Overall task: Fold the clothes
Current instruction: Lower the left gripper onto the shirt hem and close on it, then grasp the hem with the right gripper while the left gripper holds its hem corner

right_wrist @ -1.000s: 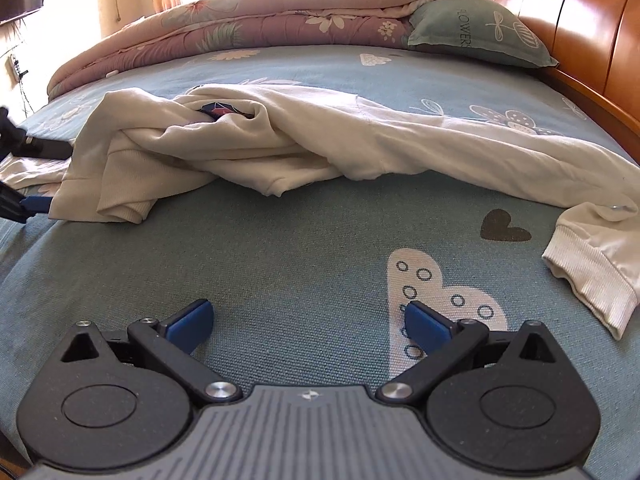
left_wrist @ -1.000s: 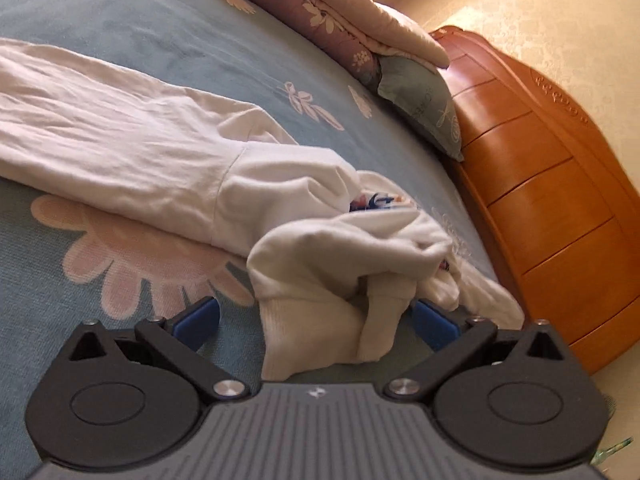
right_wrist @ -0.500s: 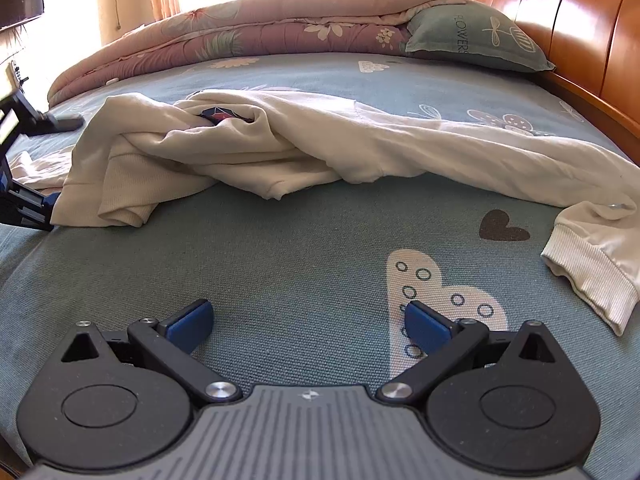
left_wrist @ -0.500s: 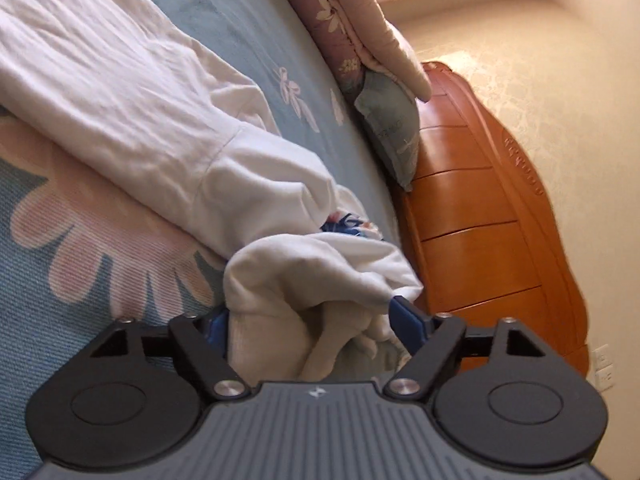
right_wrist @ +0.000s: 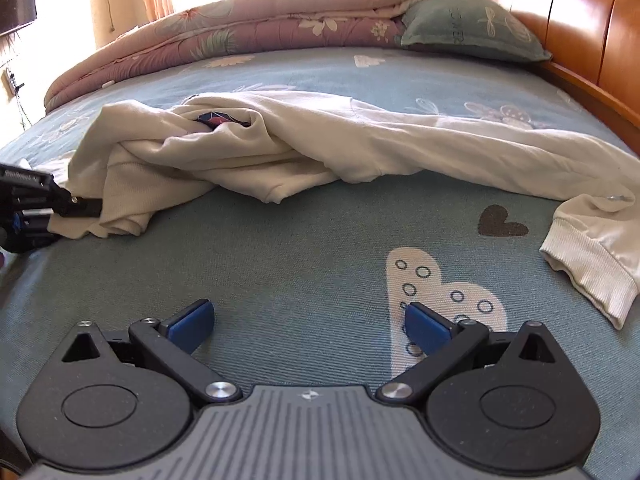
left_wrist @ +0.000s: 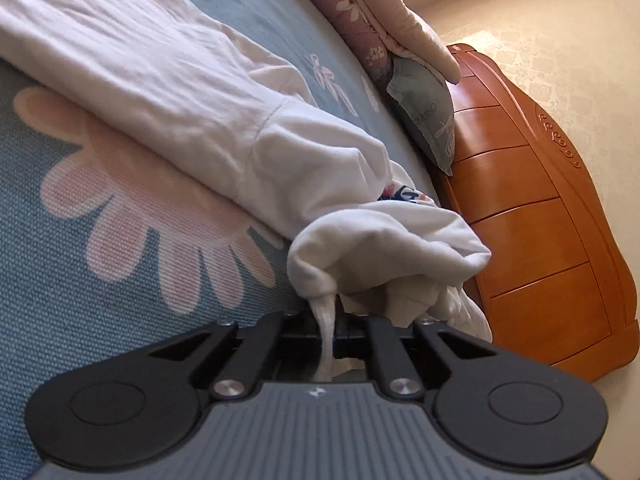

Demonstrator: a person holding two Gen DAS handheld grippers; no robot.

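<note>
A crumpled cream long-sleeved sweatshirt (right_wrist: 320, 148) lies across the blue bed sheet (right_wrist: 304, 248). One sleeve runs right and ends in a ribbed cuff (right_wrist: 588, 276). My left gripper (left_wrist: 328, 340) is shut on the ribbed hem of the sweatshirt (left_wrist: 380, 256); cloth hangs down between its jaws. It also shows at the left edge of the right wrist view (right_wrist: 60, 208), pinching that hem. My right gripper (right_wrist: 308, 324) is open and empty, low over the sheet in front of the sweatshirt.
A folded pink floral quilt (right_wrist: 248, 28) and a grey-green pillow (right_wrist: 468, 28) lie at the far side of the bed. The orange wooden headboard (right_wrist: 580, 20) rises at the right. A cream wall (left_wrist: 560, 40) stands behind it.
My left gripper has moved in over the sweatshirt's hem and closed on it. The right gripper has barely moved.
</note>
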